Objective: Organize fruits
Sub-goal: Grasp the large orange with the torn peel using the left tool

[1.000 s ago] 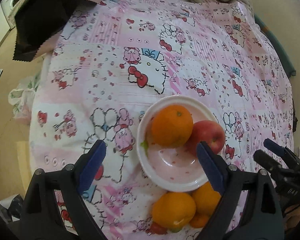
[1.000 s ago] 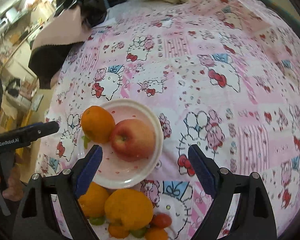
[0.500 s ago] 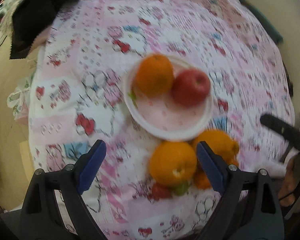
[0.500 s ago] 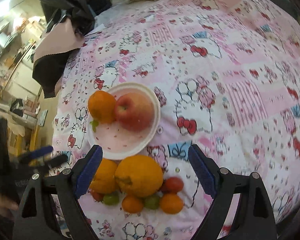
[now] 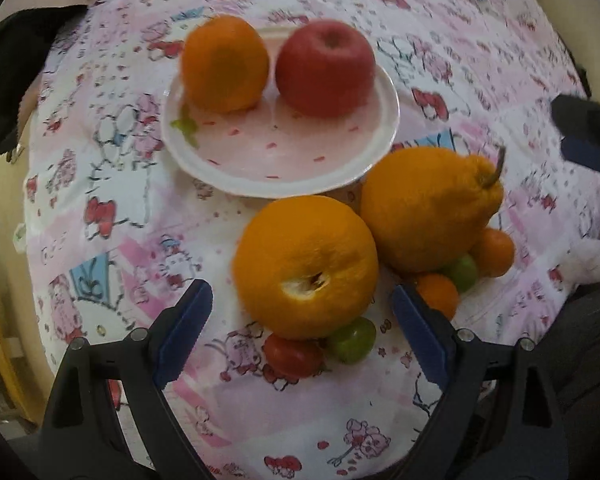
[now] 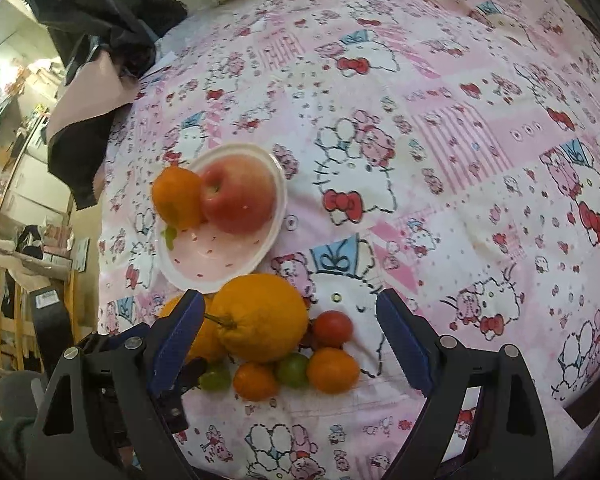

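Left wrist view, left to right. Dark cloth at the far left edge of the patterned sheet. Pink plate holds an orange and a red apple, side by side, just about touching. Below the plate, on the sheet: a loose fruit pile. Big orange sits between the blue pads of the left gripper; jaws released, pads clear of the fruit on both sides. Stemmed orange touches it on the right, just beside the plate rim. Small fruits are tucked under and around: one red, two green, two small orange ones.

Right wrist view: right gripper also released, empty, above the same pile, stemmed orange nearest its left pad. The left gripper's black frame shows low left, partly hidden. Contact between the pile and the plate rim: probably touching, view unclear.
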`<state>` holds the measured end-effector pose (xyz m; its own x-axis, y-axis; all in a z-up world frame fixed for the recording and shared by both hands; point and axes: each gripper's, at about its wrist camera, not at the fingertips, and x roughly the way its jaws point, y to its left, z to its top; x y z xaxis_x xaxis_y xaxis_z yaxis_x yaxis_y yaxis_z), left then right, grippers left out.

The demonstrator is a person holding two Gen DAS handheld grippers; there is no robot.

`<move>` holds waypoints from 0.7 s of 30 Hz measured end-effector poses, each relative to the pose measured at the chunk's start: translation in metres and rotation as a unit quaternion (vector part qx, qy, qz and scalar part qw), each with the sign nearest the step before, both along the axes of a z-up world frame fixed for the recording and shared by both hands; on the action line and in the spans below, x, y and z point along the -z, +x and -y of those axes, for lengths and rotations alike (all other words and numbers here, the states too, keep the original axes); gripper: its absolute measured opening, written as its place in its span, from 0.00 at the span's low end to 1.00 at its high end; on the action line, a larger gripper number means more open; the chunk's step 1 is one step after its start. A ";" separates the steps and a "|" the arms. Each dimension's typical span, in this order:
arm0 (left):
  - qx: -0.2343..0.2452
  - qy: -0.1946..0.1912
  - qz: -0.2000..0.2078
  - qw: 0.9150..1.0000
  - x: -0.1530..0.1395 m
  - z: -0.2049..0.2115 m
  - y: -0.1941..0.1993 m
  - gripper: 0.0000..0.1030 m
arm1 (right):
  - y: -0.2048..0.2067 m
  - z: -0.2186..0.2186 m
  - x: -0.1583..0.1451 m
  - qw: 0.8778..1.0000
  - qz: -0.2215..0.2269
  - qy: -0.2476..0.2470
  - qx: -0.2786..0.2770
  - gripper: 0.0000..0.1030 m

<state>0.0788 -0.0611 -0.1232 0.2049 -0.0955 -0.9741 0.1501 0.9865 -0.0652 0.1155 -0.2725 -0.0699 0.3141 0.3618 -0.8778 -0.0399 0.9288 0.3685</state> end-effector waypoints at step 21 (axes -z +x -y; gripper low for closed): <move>-0.027 -0.011 -0.027 0.999 0.021 -0.002 0.017 0.76 | 0.006 -0.003 0.009 1.000 -0.009 -0.026 -0.007 0.87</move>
<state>0.0956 -0.0590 -0.1438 0.1569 -0.1076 -0.9817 0.0926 0.9913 -0.0938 0.1217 -0.2699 -0.0791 0.2934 0.3206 -0.9006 -0.0472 0.9458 0.3212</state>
